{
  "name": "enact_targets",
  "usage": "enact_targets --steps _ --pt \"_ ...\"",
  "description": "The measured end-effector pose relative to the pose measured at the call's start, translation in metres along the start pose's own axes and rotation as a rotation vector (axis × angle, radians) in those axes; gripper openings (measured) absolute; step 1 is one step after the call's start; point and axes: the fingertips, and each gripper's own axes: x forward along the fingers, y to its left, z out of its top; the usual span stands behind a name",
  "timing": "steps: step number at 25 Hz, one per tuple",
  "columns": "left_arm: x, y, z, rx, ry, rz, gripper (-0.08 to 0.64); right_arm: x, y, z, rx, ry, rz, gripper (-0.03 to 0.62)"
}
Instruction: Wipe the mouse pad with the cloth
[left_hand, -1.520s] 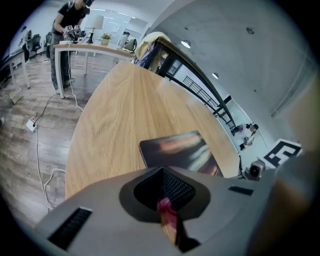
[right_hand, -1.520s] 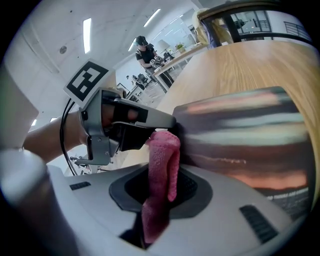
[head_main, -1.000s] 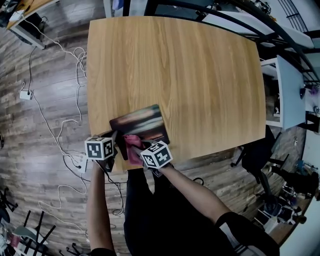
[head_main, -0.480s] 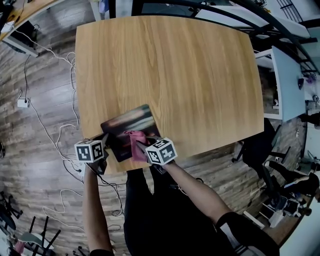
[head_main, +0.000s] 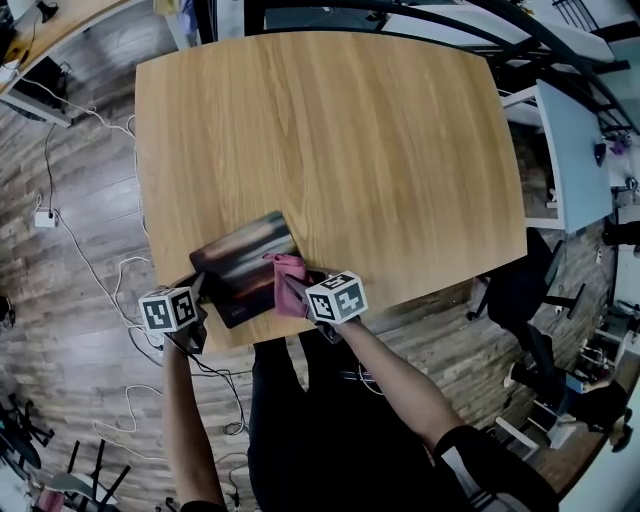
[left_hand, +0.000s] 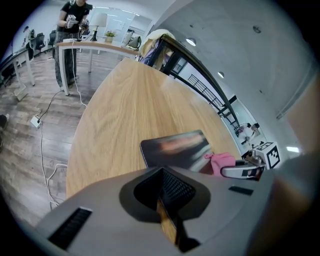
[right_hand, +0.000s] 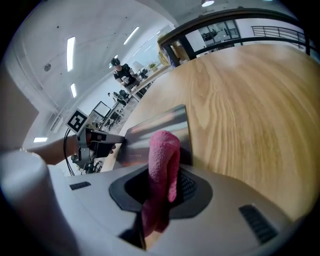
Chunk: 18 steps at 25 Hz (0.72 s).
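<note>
Mid-task by look of it. Mouse pad (head_main: 240, 262) lies at near edge of table (head_main: 330, 140), left of centre. Right gripper (head_main: 296, 290) clamped on pink cloth (head_main: 289, 272). Cloth bunched, sitting at pad's right edge, partly over bare wood. Left gripper (head_main: 199, 291) jaws pressed together at pad's near left corner, probably pinning it. Can't tell if actually nipping it. No wipe marks visible, so how much got wiped is unknown. Guess: most of pad left to cover.

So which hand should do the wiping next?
Right. The right tongs are shut on the pink cloth, at the mouse pad's edge. The left tongs are shut by the pad's corner, with no cloth.
</note>
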Motion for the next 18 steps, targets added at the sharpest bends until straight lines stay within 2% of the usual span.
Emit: enact_targets --steps 13,15,18 --pt "0.001 0.001 -0.004 -0.044 0.006 0.014 0.023 -0.033 -0.051 -0.003 0.076 -0.044 -0.087 0.089" --pt "0.001 0.0 -0.004 -0.048 0.004 0.017 0.022 -0.039 -0.058 -0.004 0.079 -0.047 -0.118 0.089" --pt "0.002 0.0 -0.004 -0.051 -0.002 0.024 0.021 -0.051 -0.074 -0.003 0.038 -0.056 -0.214 0.089"
